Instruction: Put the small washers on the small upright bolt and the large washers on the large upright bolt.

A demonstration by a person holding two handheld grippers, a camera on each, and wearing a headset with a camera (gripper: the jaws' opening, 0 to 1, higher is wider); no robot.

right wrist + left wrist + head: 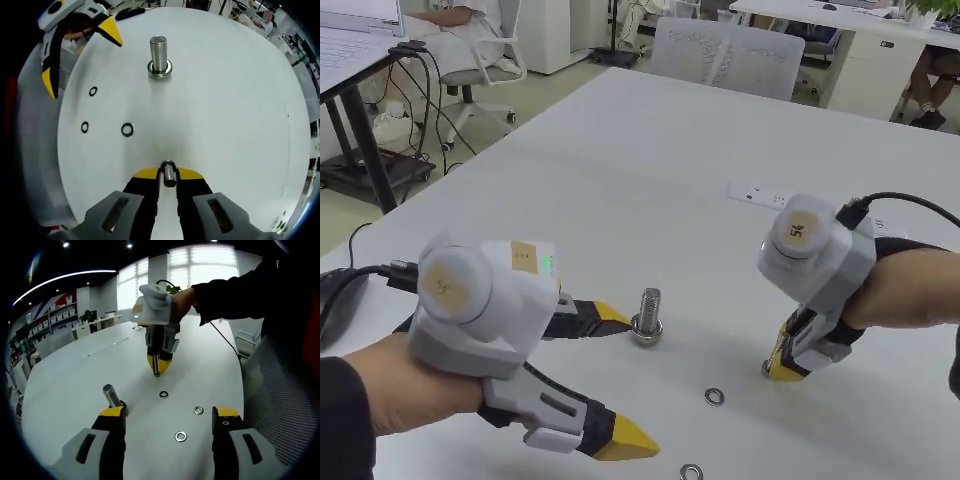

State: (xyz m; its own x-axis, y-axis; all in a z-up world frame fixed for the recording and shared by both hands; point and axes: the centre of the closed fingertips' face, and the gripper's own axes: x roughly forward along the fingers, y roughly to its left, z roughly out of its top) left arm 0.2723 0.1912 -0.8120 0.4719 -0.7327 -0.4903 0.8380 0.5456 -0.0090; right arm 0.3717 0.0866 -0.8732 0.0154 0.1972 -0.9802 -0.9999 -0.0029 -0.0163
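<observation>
Evidently early: right gripper [168,173] fingers clench the small silver threaded bolt [169,177], three steel ring washers [127,129] loose at ten o'clock; left gripper [169,411] fingers gape.

A flat white device [757,194] lies on the white table [620,170], a grey chair [725,55] beyond.
</observation>
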